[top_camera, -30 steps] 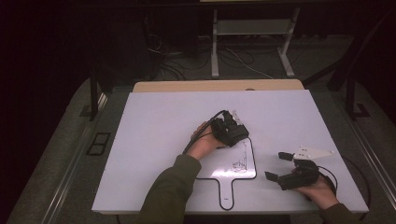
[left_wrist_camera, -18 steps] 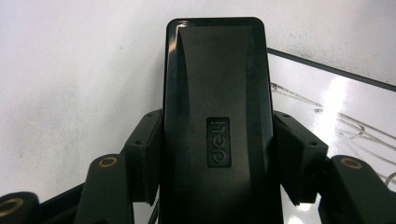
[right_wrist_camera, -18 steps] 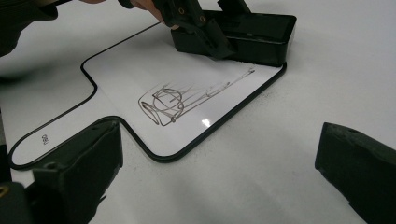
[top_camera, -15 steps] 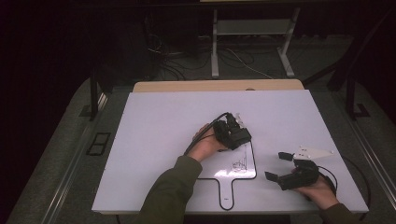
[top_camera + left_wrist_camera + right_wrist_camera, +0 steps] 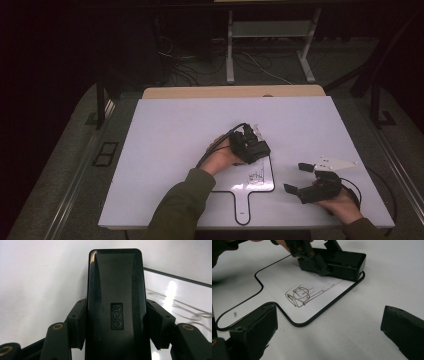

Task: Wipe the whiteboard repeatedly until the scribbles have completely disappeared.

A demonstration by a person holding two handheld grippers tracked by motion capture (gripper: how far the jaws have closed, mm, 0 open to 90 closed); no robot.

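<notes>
The left gripper point(image 5: 252, 145) clamps a black eraser point(image 5: 116, 302) at the whiteboard's point(image 5: 265, 182) twelve o'clock edge, above the drawing point(image 5: 304, 295); tilting risks skipped marks, while the right gripper point(image 5: 302, 179), jaws wide at four o'clock, leaves it unbraced.

A black eraser point(image 5: 116, 305) with a "deli" mark embossed on its back is clamped in the black left gripper point(image 5: 248, 145). A small white board point(image 5: 294, 290) is edged by a thin black line, and thin grey-black scribbles point(image 5: 302, 295) with smeared streaks are seen on its glossy face. The board is carried on a plain white tabletop point(image 5: 175, 130), whose far edge is backed by a pale wooden strip point(image 5: 232, 92). The right gripper point(image 5: 306, 179) is black as well, topped by a light grey plate point(image 5: 334, 163). An olive-green sleeve point(image 5: 182, 207) is worn on the left arm. The floor beyond is seen as dark grey.
</notes>
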